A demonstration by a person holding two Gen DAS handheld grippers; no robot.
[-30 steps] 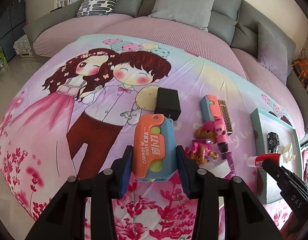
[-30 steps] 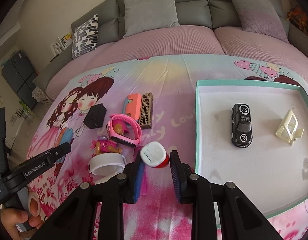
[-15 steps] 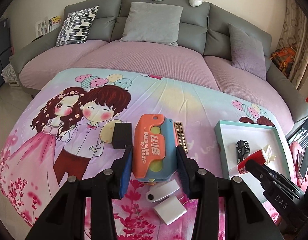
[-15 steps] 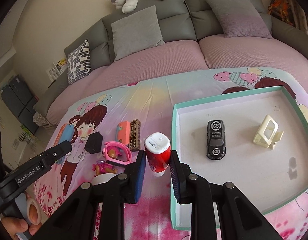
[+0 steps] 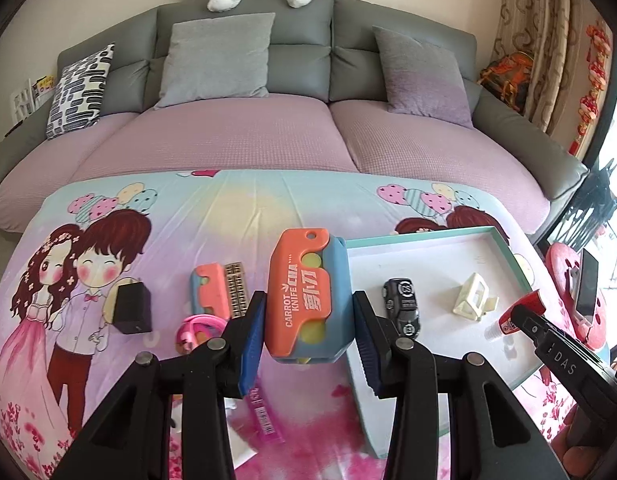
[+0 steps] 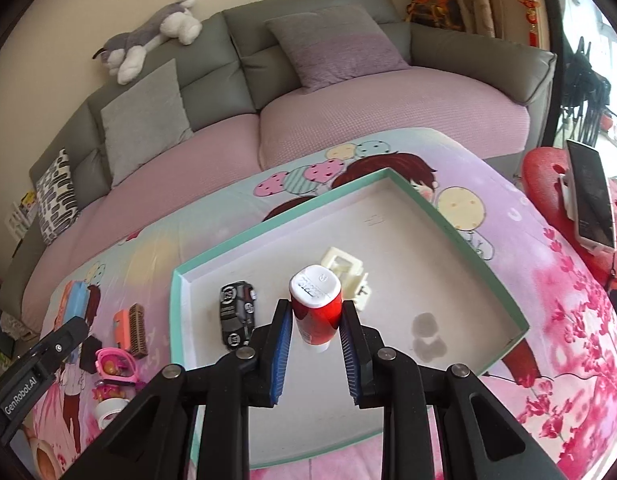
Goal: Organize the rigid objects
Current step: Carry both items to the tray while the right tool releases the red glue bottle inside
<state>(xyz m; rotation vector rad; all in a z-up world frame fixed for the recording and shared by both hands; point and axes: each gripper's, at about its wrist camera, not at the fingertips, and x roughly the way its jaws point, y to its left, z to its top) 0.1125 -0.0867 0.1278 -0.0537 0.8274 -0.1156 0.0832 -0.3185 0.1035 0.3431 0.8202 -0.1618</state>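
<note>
Left gripper (image 5: 308,320) sits low in centre frame, jaws clamped; right gripper (image 6: 314,330) likewise. Both point downward.

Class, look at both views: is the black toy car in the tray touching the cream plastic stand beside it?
Apart. The left wrist view shows bare tray floor between the black toy car and the cream stand.

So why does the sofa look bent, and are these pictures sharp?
Both wrist views are fisheye, with dark corners: the sofa bows in the left view and tilts in the right. The toy and bottle are sharp; the cloth below the left gripper smears.
</note>
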